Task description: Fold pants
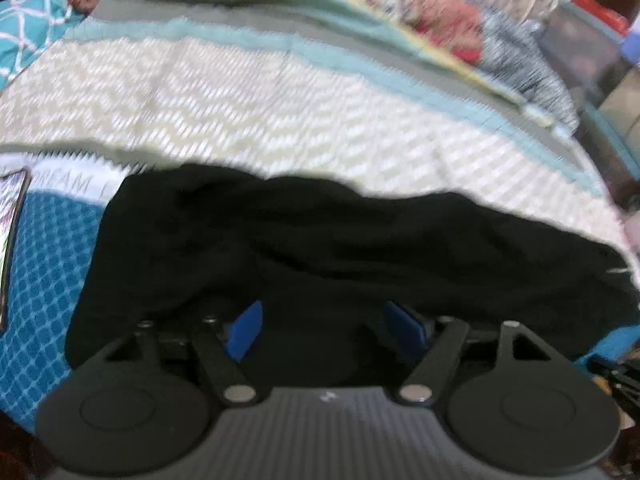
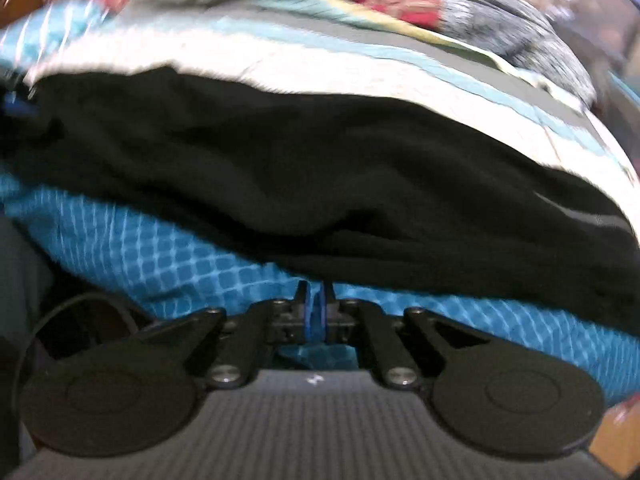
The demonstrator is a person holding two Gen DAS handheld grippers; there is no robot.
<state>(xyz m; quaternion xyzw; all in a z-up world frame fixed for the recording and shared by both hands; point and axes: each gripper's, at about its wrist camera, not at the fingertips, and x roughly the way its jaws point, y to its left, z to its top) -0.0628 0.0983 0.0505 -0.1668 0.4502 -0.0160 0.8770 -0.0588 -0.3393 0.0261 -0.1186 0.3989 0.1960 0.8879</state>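
The black pants (image 1: 340,236) lie bunched across the bed, on a blue checked cover and a cream zigzag quilt. My left gripper (image 1: 324,320) is open, its blue pads (image 1: 246,326) spread wide with the near edge of the pants draped over and between them. In the right wrist view the pants (image 2: 320,160) stretch across the frame. My right gripper (image 2: 316,304) is shut, its blue pads pressed together right at the lower edge of the pants; whether cloth is pinched between them is hidden.
A blue checked cover (image 2: 160,256) lies under the pants' near side. The cream zigzag quilt (image 1: 240,96) with teal and grey bands spreads beyond. A grey speckled garment (image 1: 520,60) and red patterned cloth (image 1: 432,8) lie at the far edge.
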